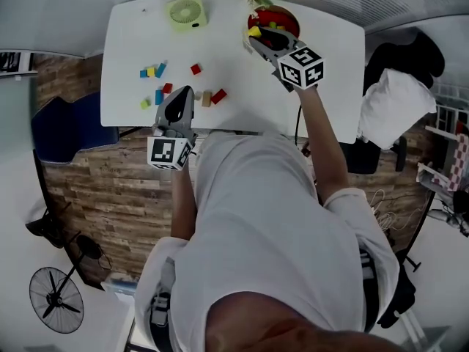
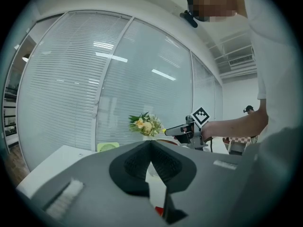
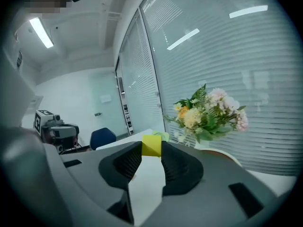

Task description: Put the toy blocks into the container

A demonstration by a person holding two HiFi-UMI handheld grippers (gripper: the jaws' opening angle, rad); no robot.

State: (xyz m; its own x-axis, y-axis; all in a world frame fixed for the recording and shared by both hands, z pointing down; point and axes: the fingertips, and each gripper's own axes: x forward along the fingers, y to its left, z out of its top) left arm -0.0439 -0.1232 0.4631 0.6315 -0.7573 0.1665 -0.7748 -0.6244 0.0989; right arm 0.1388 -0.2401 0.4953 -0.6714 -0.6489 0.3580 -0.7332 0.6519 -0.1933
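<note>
Right gripper (image 3: 152, 150): jaws partly closed and clamped on a small yellow cube block (image 3: 151, 144). The ribbed black pads press its two side faces at the very tips. The block's faces are flat and matte and its edges square. In the head view this gripper is held over the near-left rim of the round red bowl (image 1: 287, 15) at the far side of the white bench (image 1: 322, 72), with the block just above that rim. A few small coloured pieces lie inside the bowl, too small to identify.

Left gripper (image 2: 151, 144): jaws together, pad tips touching, nothing between them. It sits low at the near edge of the bench, well apart from the bowl.

Loose blocks on the left half of the bench:
- a red block (image 1: 218, 96) and a tan block (image 1: 207, 98), just beside the left gripper's tips;
- a second red cube (image 1: 196, 69), farther back;
- a blue-and-yellow cluster (image 1: 152, 71), to the left.

Other items: a round pale-green desk fan (image 1: 187, 12) and a bouquet of yellow and pink flowers (image 3: 208, 110) at the bench's far edge.

Markings: black-and-white square markers on each gripper's cube. No readable writing.
</note>
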